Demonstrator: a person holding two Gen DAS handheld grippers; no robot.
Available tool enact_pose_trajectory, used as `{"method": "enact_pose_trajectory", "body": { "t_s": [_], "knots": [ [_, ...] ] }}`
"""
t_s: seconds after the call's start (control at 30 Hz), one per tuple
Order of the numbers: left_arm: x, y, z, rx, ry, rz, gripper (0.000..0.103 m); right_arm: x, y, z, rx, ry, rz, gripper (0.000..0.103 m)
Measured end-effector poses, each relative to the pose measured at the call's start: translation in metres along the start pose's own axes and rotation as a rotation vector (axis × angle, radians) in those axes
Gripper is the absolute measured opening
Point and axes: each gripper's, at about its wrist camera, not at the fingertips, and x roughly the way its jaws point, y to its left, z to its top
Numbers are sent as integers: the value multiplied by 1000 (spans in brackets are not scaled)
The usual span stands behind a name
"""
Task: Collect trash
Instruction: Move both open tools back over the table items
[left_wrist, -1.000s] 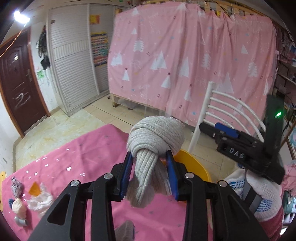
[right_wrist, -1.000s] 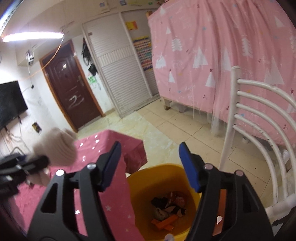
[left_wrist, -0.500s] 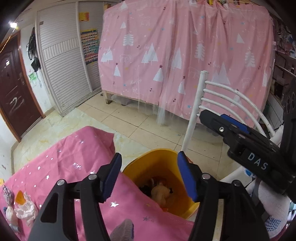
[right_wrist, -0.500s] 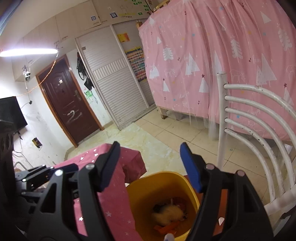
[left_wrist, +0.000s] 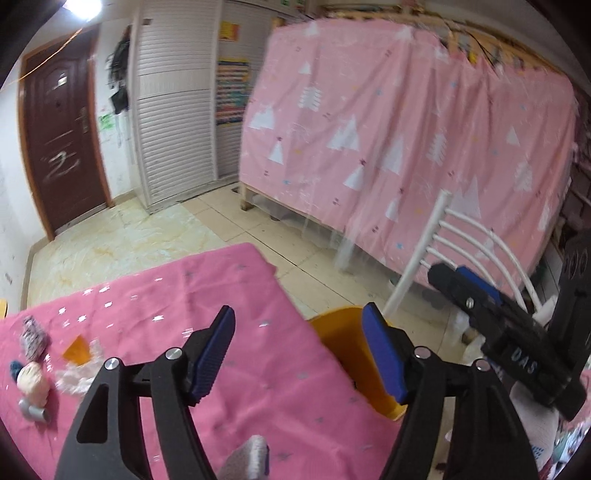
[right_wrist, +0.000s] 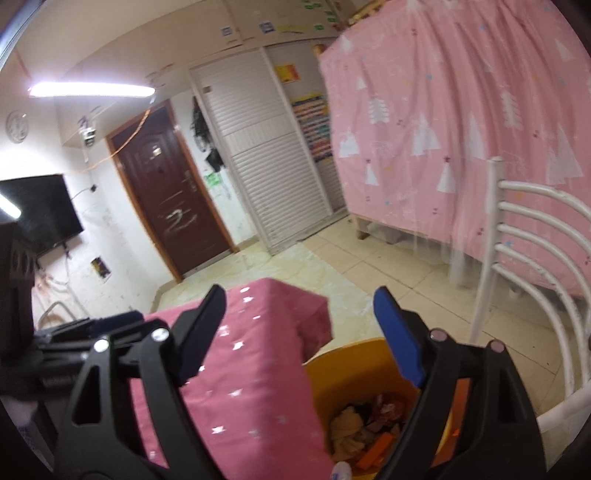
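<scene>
Open right gripper (right_wrist: 299, 332) above yellow bin (right_wrist: 345, 363) of trash (right_wrist: 364, 424) beside pink-clothed table (right_wrist: 255, 369).

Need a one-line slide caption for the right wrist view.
Open right gripper above the yellow bin of collected trash beside the pink-clothed table.

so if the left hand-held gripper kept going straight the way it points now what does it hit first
Most likely the pink starred tablecloth: the open left hand-held gripper angles down toward its far edge, beside the yellow bin. Depth is unclear, so it might clip the bin rim instead.
</scene>
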Motion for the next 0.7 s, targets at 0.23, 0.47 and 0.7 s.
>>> {"method": "enact_pose_trajectory", "body": {
  "t_s": [0.23,0.47,0.7],
  "knots": [
    [-35,47,-2,-45,-59,79,65,24,54,-15,-88,91,57,79],
    [-62,97,-6,-93,-92,156,67,41,104,-20,-177,141,104,82],
    [-77,148,-12,-136,-95,237,71,61,153,-32,-257,195,148,82]
  ]
}}
